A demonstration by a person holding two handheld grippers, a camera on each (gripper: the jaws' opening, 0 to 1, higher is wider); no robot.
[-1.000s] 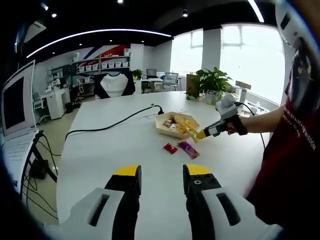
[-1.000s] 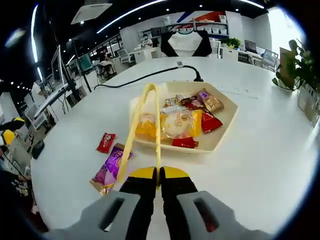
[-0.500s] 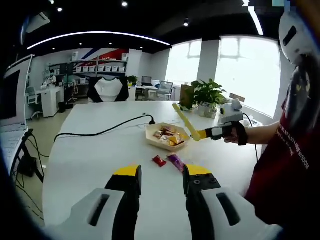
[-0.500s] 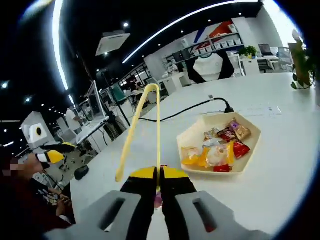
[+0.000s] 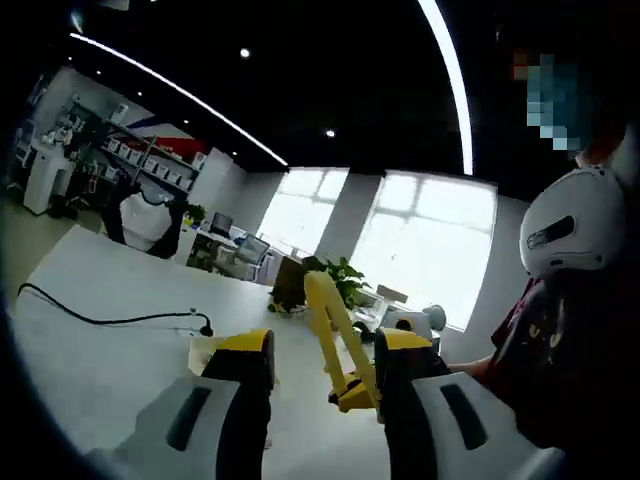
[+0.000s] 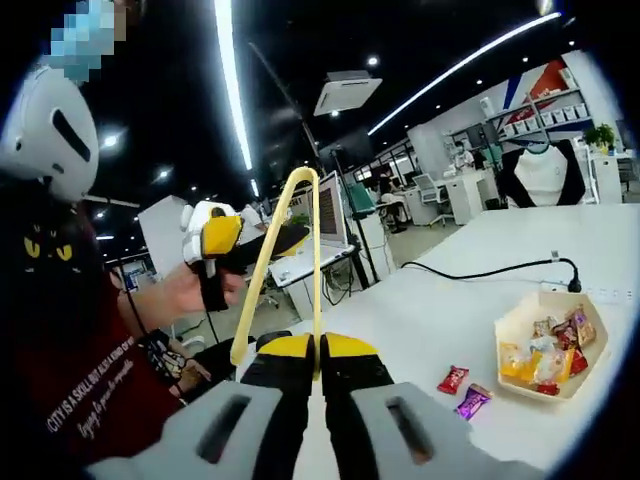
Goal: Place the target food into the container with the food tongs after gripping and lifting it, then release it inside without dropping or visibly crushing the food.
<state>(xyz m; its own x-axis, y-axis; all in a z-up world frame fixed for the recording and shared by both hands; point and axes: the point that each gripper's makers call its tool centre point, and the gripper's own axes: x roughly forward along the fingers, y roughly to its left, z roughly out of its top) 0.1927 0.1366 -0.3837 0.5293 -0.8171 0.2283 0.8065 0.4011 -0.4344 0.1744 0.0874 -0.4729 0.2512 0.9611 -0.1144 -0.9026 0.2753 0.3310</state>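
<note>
Food tongs [image 6: 290, 240] stay clenched by their handle end in our right gripper [image 6: 318, 352], the two yellow arms rising straight ahead of its shut jaws with nothing between their tips. A second ago those tips were down over the container [image 6: 548, 340]; now we have swung up and away, so the tray of wrapped snacks sits well off to the right of the claw on the white table [image 6: 420, 320]. Two wrapped snacks [image 6: 462, 390] lie just beside the tray, outside it. Our left gripper [image 5: 318, 352] hangs released, jaws apart and holding nothing. We judge that food is still left to place.
</note>
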